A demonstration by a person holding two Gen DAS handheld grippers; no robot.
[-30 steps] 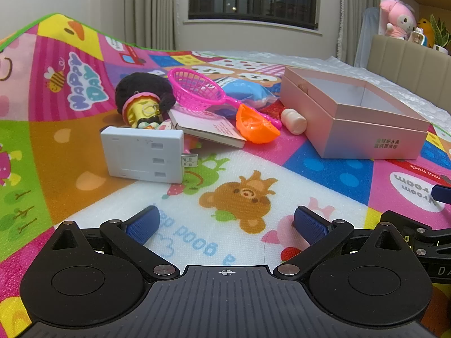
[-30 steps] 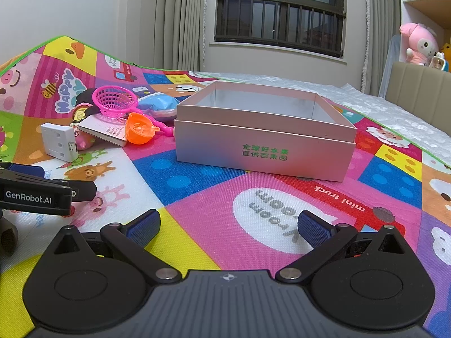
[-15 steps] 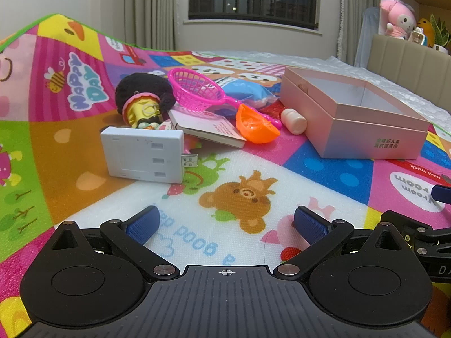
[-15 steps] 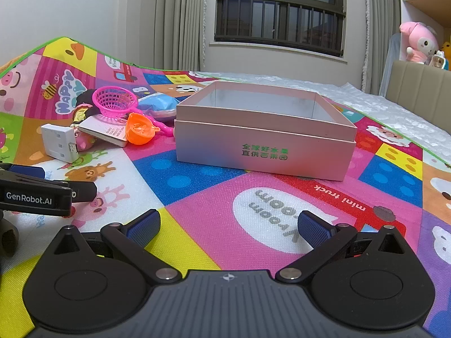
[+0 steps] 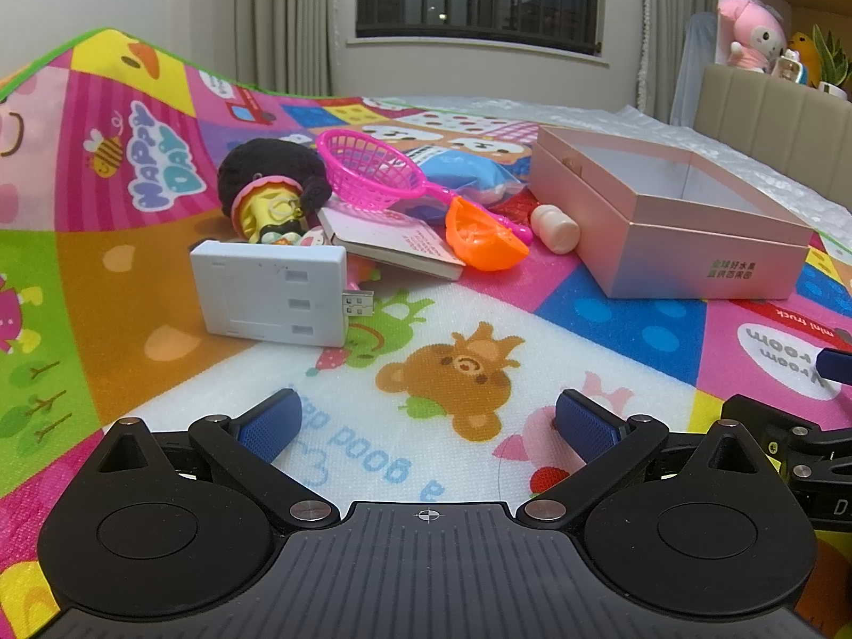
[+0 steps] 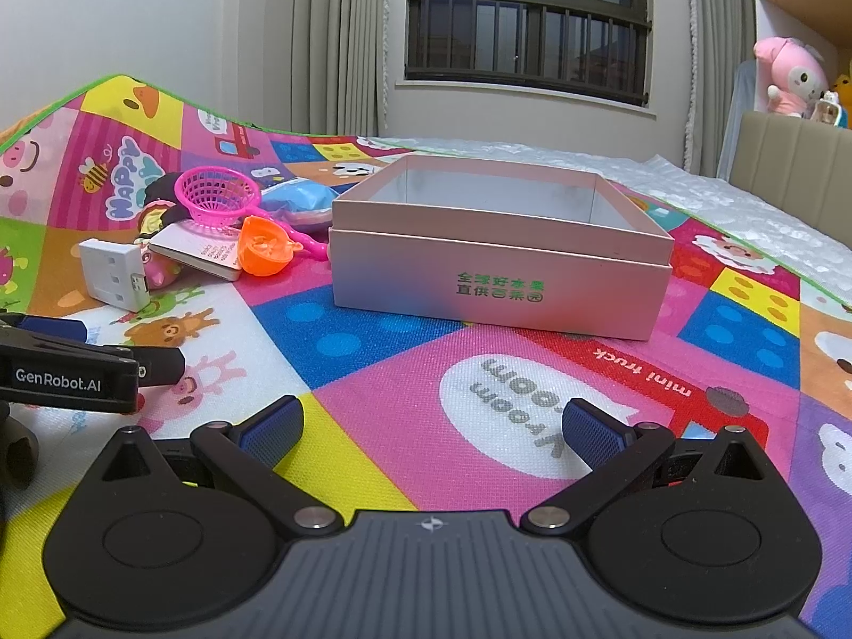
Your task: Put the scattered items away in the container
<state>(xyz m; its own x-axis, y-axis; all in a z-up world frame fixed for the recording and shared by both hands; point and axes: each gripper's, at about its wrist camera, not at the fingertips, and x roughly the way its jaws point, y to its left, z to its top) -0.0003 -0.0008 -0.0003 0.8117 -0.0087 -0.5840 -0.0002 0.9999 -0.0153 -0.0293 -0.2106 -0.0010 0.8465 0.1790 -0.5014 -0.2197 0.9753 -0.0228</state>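
nothing has shifted: both the left hand-held gripper (image 5: 428, 418) and right hand-held gripper (image 6: 431, 420) hover wide and empty over the woven play mat (image 5: 612, 319); glossy pink cardboard box (image 6: 498, 261) sits right of the plastic toy pile (image 5: 373, 202).

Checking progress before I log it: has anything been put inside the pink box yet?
No, the pink box shows only bare inner walls, while the white adapter and orange toy lie outside it on the mat.

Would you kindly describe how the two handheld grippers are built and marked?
Both the left gripper and the right gripper are matte black, with round pivot housings, silver pins, a ribbed grey centre plate, and fingers tipped in textured blue pads. The left one's side reads "GenRobot.AI" in white.
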